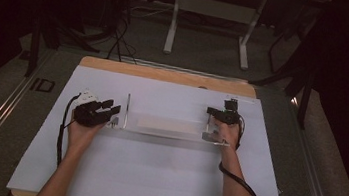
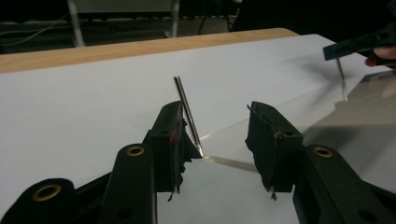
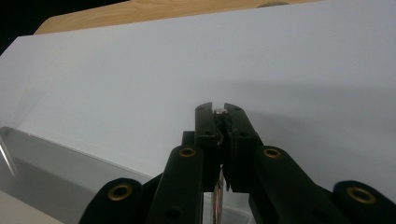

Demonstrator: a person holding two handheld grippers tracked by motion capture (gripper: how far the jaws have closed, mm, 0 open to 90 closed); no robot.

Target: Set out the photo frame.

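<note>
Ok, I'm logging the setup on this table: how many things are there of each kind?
Grippers: 2, the left gripper and the right gripper
Clear stand: 1
White sheet: 1
Total: 4

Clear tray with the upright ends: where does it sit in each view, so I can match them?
High view: clear tray mid-sheet, between left claw and right claw.
Left gripper view: its left end wall stands inside the open jaws; base runs right.
Right gripper view: base lower left; other end wall pinched in the shut jaws.
Shared landmark: white sheet on the wooden table.
</note>
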